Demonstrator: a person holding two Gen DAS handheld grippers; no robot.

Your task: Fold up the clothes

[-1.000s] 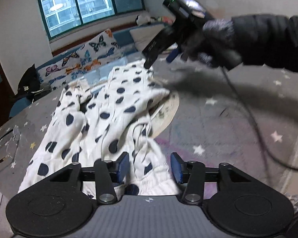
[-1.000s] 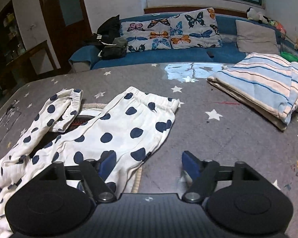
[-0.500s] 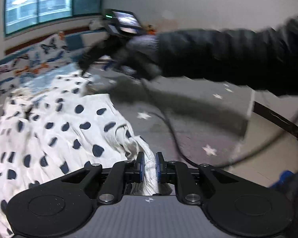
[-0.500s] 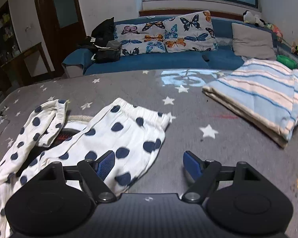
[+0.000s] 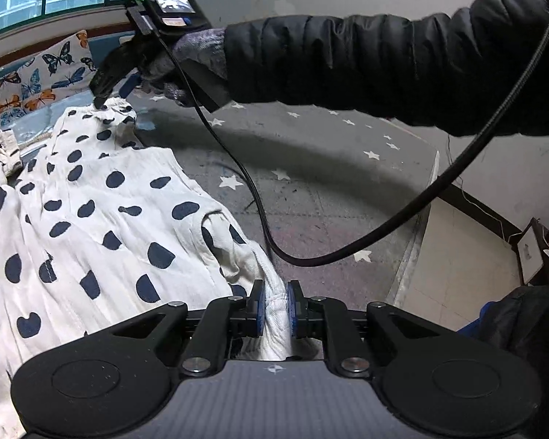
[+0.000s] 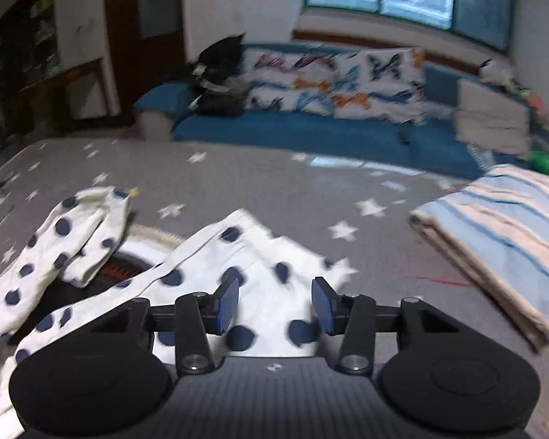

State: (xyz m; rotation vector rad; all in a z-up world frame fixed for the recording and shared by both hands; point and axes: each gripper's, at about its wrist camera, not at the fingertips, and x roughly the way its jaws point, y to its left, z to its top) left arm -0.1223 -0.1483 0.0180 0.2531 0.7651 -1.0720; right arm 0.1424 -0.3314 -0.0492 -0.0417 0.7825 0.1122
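White trousers with dark blue dots [image 5: 91, 212] lie spread on a grey star-print mat [image 5: 311, 190]. My left gripper [image 5: 274, 303] is shut on a bunched hem of the trousers at their near end. At the far end, my right gripper [image 5: 113, 93], held by a gloved hand with a black padded sleeve [image 5: 384, 66], touches down on the waistband corner. In the right wrist view the right gripper [image 6: 274, 305] hangs over the trousers [image 6: 267, 256]. Its jaws are closing with cloth between them, and the pads still stand apart from it.
A black cable [image 5: 384, 226] loops from the right gripper across the mat. A folded striped blanket [image 6: 501, 234] lies at the right. A blue sofa [image 6: 311, 135] with butterfly pillows runs along the back. A dark round object with a rope rim [image 6: 128, 267] lies under the trousers.
My left gripper closed on the hem and swung toward the right. My right gripper moved over the waistband corner, came down onto it, and its jaws narrowed.
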